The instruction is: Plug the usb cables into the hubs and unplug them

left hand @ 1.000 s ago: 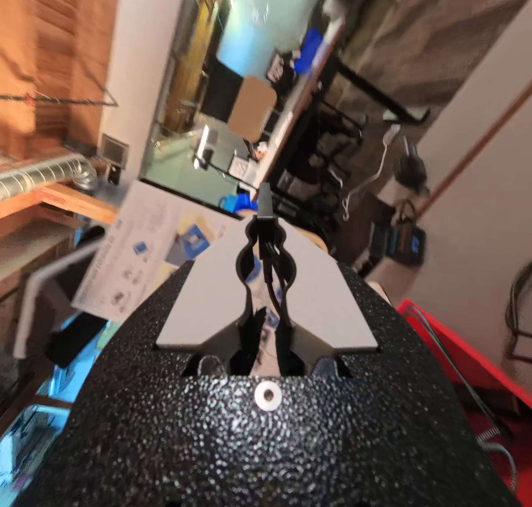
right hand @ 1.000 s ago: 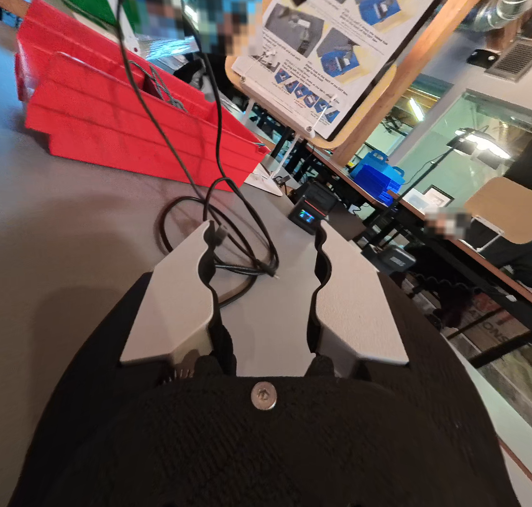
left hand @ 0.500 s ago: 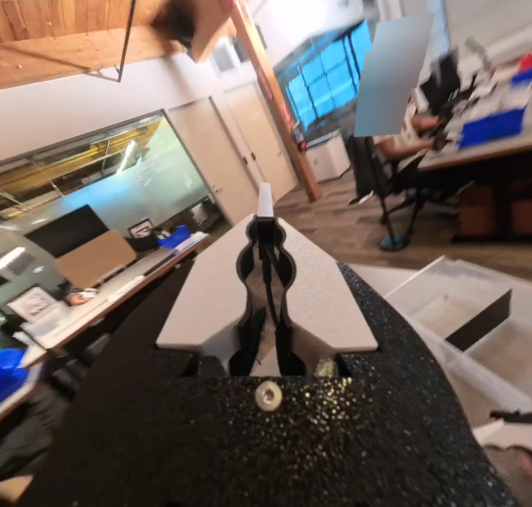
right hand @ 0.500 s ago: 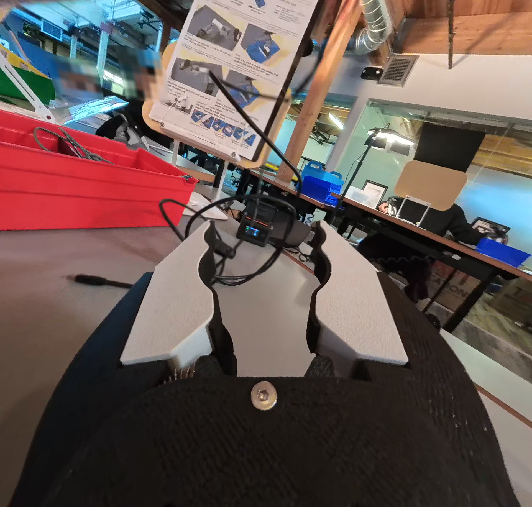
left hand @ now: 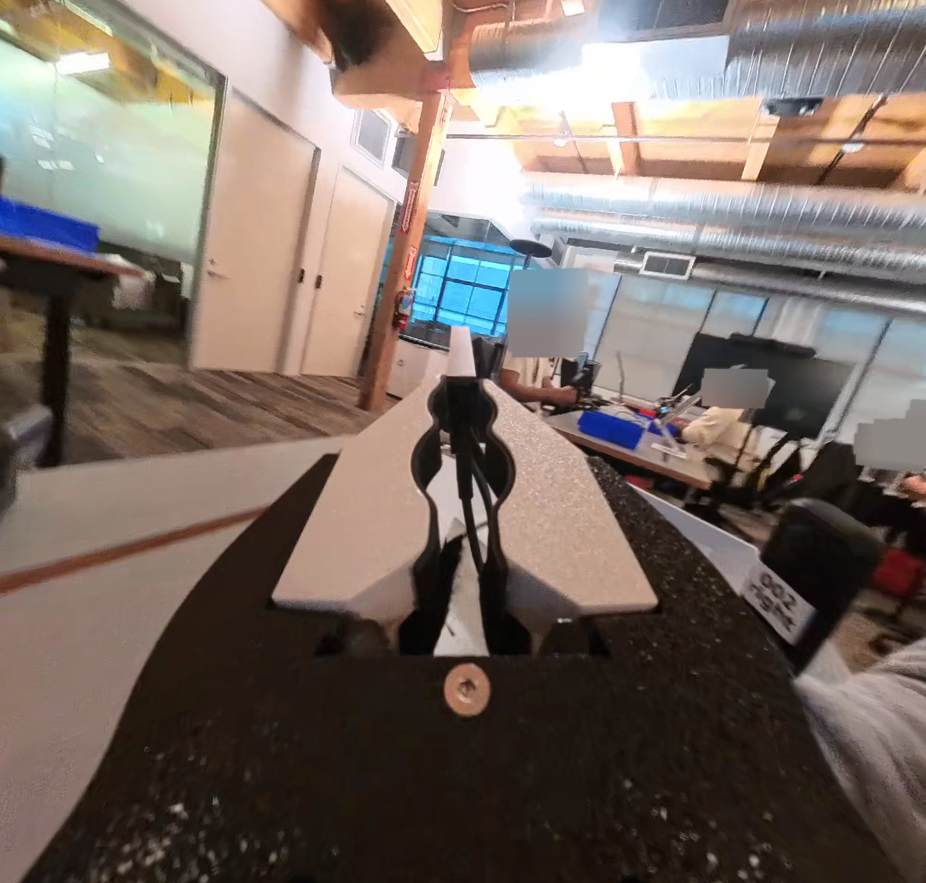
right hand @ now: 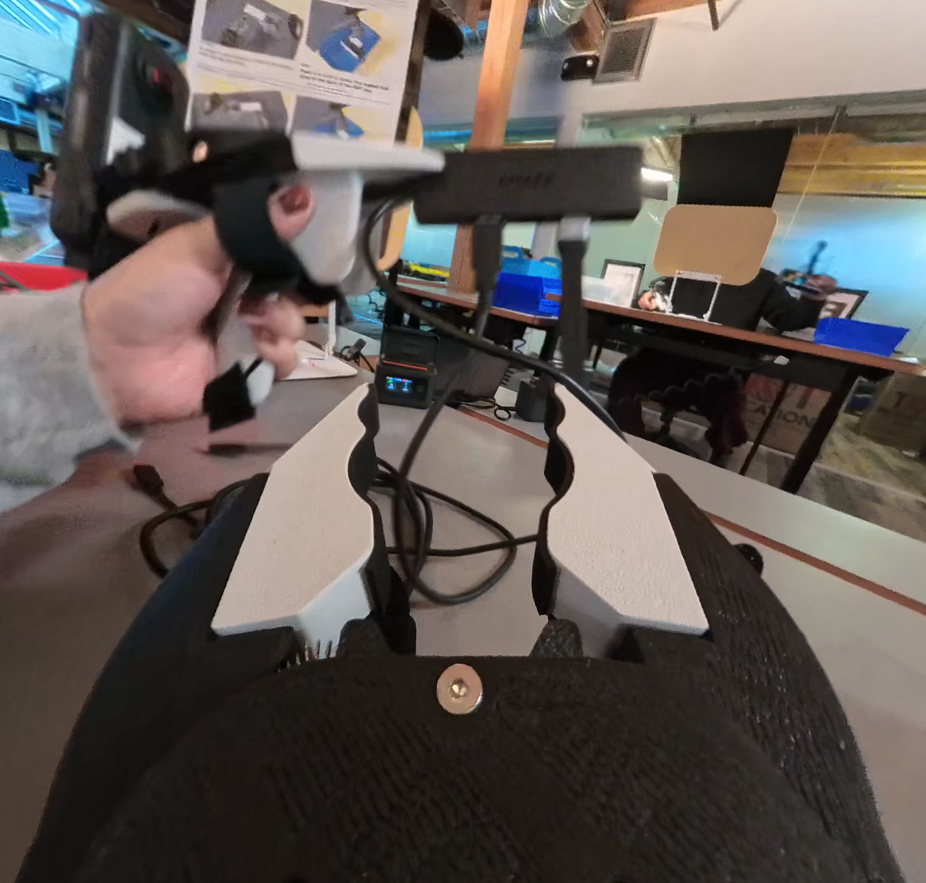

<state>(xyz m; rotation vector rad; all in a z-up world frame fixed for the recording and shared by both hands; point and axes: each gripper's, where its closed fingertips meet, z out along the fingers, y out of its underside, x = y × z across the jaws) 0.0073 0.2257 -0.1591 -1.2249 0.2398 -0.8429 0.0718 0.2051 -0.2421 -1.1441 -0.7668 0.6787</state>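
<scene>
My left gripper [left hand: 461,382] is shut on the end of a black USB hub [left hand: 461,357], seen end-on, with its cable running back between the fingers. In the right wrist view the left gripper [right hand: 371,162] holds the hub [right hand: 531,187] level in the air, above and ahead of my right gripper [right hand: 461,402]. A black plug [right hand: 488,237] and a grey plug [right hand: 573,237] sit in the hub's underside, and their cables hang down. My right gripper is open and empty over a loose coil of black cables [right hand: 451,548] on the table.
A small black device with a lit screen [right hand: 403,382] stands on the grey table [right hand: 751,533] beyond the coil. A loose black plug [right hand: 150,478] lies at the left. An instruction sheet on a stand [right hand: 305,42] rises behind. People sit at desks farther off. About 11 centimetres separates my left fingertips from my right.
The left gripper has swung round with the hub and now holds it level in front of the right gripper. The right gripper stayed open and tilted up towards it.
</scene>
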